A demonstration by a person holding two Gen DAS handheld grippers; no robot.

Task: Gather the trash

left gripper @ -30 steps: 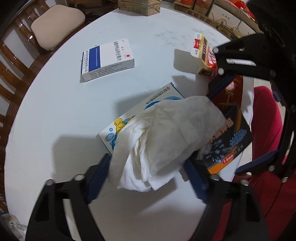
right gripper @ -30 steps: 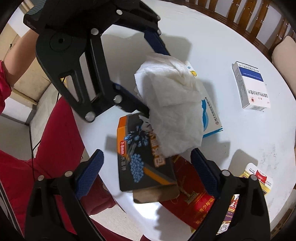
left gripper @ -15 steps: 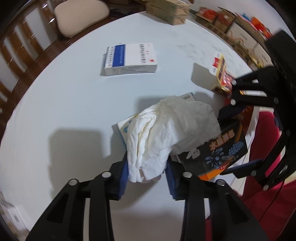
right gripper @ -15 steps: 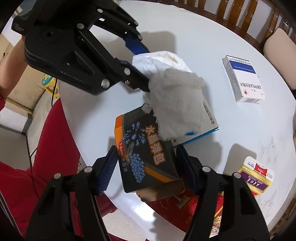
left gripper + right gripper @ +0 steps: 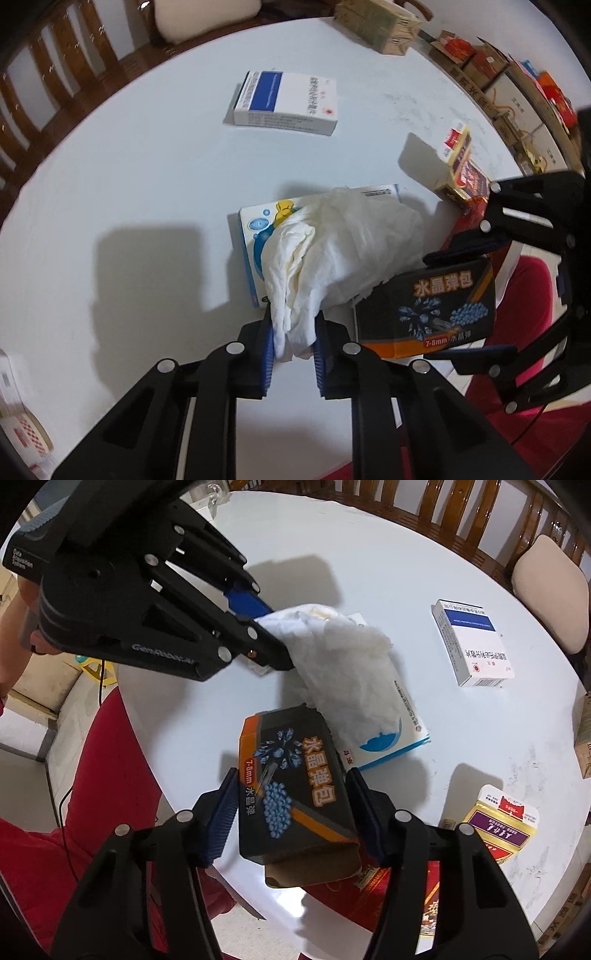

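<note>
A crumpled white tissue (image 5: 332, 251), soft and creased, is pinched at its near end by the left gripper (image 5: 293, 345), whose jaws are closing on it, the wad draped over a flat blue-and-white box (image 5: 255, 236) on the round white table (image 5: 147, 184). A stiff black-and-orange carton (image 5: 291, 786) is clamped by its long sides between the ribbed blue pads of the right gripper (image 5: 290, 814), which is pointed steeply down at the table's near edge. Only in the right view are the carton's open brown end, a red packet (image 5: 373, 893) under it and a hand (image 5: 33, 642) behind the left gripper seen; the stacked cartons (image 5: 476, 70) beyond the table are shown plainly only in the left view.
</note>
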